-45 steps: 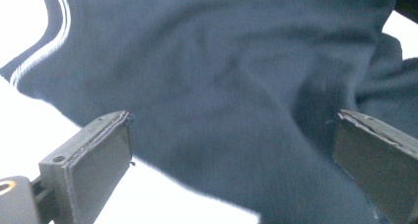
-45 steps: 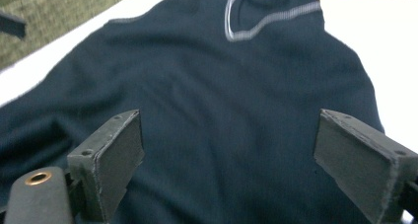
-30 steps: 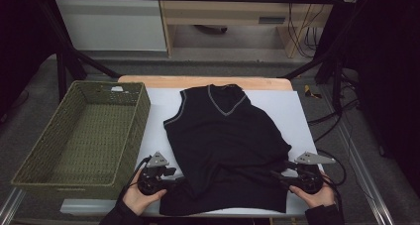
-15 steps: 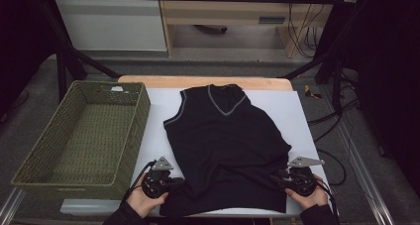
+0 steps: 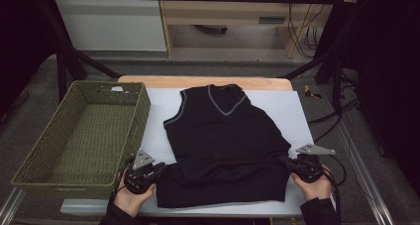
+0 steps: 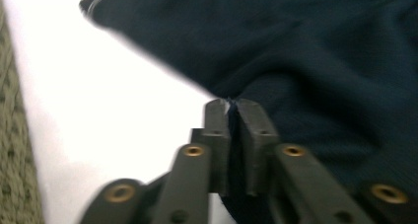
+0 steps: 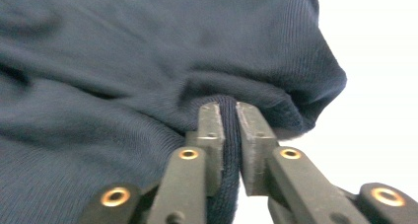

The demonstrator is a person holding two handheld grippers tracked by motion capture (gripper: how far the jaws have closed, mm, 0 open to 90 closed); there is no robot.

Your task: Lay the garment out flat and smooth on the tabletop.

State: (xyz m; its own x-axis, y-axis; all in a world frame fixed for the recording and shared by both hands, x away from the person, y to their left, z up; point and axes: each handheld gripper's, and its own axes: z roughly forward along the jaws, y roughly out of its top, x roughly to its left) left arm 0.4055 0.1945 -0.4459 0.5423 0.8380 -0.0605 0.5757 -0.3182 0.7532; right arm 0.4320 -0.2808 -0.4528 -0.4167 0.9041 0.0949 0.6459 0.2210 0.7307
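Pinching the vest's (image 5: 225,150) side edges, each hand-held gripper (image 6: 233,104) (image 7: 227,105) clamped on knit

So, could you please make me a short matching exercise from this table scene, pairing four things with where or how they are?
Things:
1. vest
2. basket
3. left gripper
4. right gripper

States:
A. clamped on the vest's right edge
B. standing on the left of the table, olive and woven
C. lying flat on the white sheet, neck away from the person
D. clamped on the vest's left edge, near the basket

Pairs: 1-C, 2-B, 3-D, 4-A
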